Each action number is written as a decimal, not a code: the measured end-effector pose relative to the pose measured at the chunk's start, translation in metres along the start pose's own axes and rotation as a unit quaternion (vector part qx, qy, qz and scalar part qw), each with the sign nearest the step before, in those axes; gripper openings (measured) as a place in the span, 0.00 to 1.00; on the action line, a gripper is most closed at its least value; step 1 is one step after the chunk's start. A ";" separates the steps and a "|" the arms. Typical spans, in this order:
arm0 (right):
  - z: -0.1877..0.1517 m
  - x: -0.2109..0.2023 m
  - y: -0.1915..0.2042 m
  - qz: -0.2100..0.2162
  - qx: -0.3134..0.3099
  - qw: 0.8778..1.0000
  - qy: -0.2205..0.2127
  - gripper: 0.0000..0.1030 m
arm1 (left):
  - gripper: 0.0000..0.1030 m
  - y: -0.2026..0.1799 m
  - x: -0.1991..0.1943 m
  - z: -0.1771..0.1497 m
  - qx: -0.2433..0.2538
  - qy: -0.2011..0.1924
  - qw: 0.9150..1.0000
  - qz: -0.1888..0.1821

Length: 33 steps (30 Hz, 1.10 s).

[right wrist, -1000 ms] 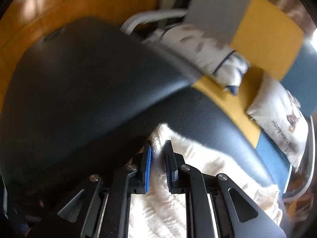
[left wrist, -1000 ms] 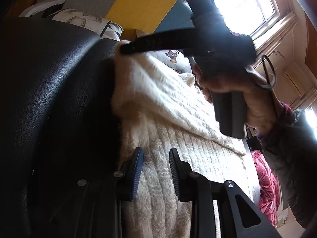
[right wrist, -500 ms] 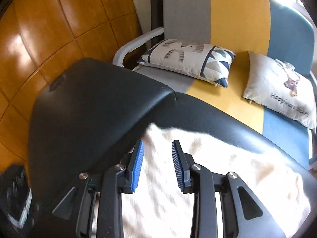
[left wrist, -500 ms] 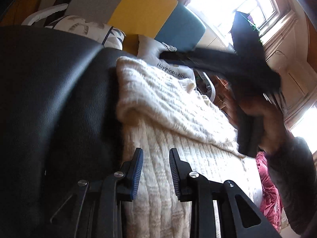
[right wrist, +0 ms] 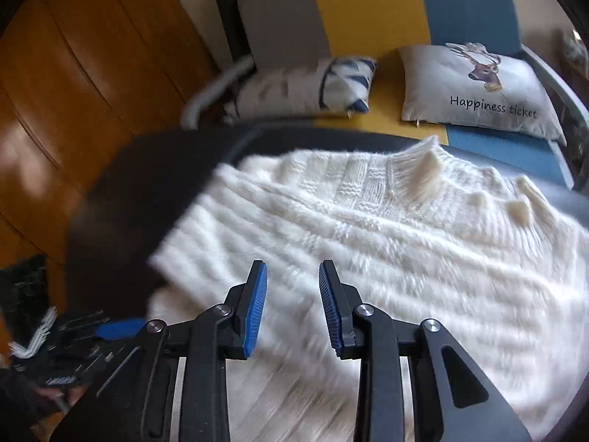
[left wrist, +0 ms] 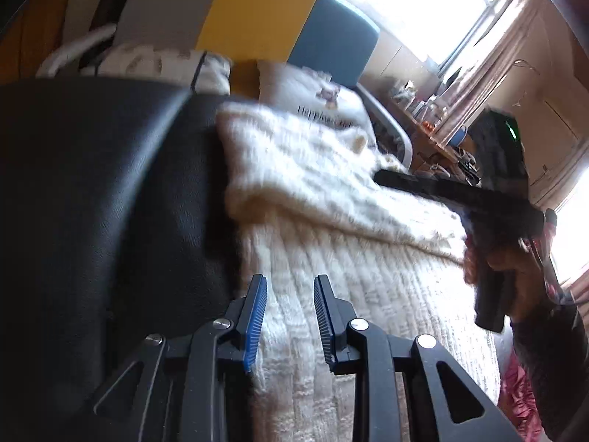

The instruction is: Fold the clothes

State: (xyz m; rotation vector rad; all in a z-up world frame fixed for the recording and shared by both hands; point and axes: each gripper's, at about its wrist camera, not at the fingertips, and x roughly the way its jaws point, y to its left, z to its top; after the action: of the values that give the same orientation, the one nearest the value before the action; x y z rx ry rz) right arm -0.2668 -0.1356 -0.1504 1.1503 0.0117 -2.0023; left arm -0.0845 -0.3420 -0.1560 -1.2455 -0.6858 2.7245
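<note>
A cream cable-knit sweater [left wrist: 331,221] lies spread on a black padded surface [left wrist: 92,184], one sleeve folded across its body. My left gripper [left wrist: 289,287] hovers open over the sweater's near left edge, with nothing pinched between its blue pads. In the right wrist view the sweater [right wrist: 368,228] fills the middle, its collar toward the sofa. My right gripper [right wrist: 292,276] is open just above the folded sleeve and holds nothing. In the left wrist view it shows as a black tool [left wrist: 478,199] in a hand [left wrist: 515,269] over the sweater's right side.
The black surface [right wrist: 129,191] ends near a grey, yellow and blue sofa holding a patterned pillow [right wrist: 305,88] and a deer pillow [right wrist: 475,84]. Wooden panelling [right wrist: 73,73] stands at the left. A red cloth [left wrist: 519,394] lies at the right, past the sweater.
My right gripper let go of the sweater's far left edge, opened, and swung right across the sweater. The left gripper rose slightly and stayed open.
</note>
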 end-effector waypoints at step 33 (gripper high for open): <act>-0.096 -0.082 -0.158 -0.014 0.330 0.931 -0.154 0.20 | 0.26 0.013 0.064 0.051 -0.146 -0.016 0.989 0.017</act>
State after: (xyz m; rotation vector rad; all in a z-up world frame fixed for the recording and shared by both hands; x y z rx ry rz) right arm -0.2785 0.0595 -0.2042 1.2063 -0.8682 -2.2628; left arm -0.1637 -0.3574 -0.1774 -1.2785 -1.1092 2.7509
